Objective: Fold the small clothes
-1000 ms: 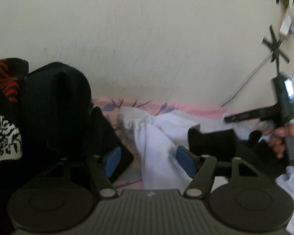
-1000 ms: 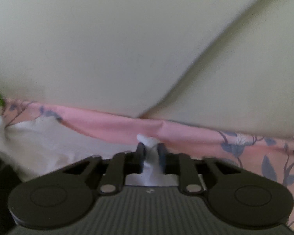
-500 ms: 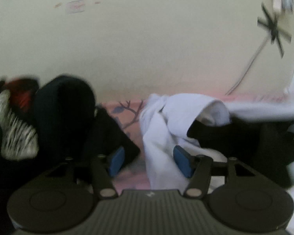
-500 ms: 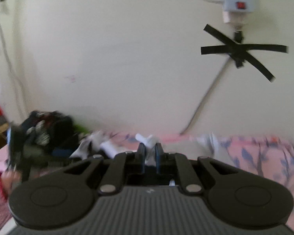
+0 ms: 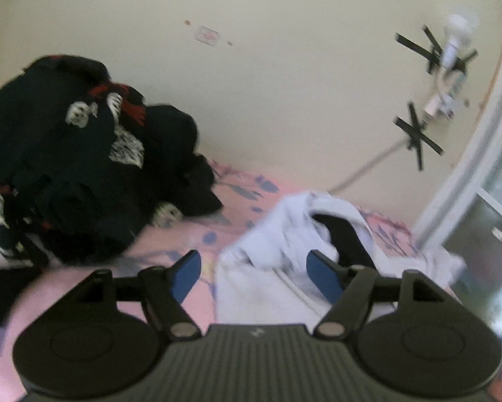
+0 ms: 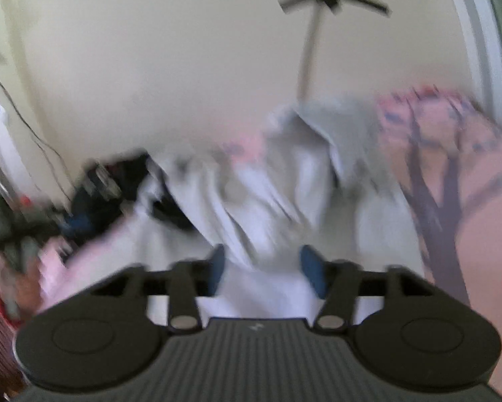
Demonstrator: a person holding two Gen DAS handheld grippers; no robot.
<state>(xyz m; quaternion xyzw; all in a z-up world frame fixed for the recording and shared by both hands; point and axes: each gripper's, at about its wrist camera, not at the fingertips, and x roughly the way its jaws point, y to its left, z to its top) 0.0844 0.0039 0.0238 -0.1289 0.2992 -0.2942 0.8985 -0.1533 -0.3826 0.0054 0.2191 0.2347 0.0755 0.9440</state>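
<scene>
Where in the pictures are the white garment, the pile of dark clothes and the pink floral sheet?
white garment (image 5: 267, 284): left wrist view, on its flat lower part.
pile of dark clothes (image 5: 66, 174): left wrist view, on the middle of the heap.
pink floral sheet (image 5: 190, 234): left wrist view, on a bare patch between both.

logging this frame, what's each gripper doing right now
left gripper: open, holding nothing
right gripper: fingers have just been opening, white garment lies between them, not pinched

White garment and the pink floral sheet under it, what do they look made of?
White garment: soft matte woven or knit cloth, likely cotton; it slumps in loose folds. Pink floral sheet: thin printed fabric, matte, lying flat with light creases. Blur hides the weave on both.
</scene>
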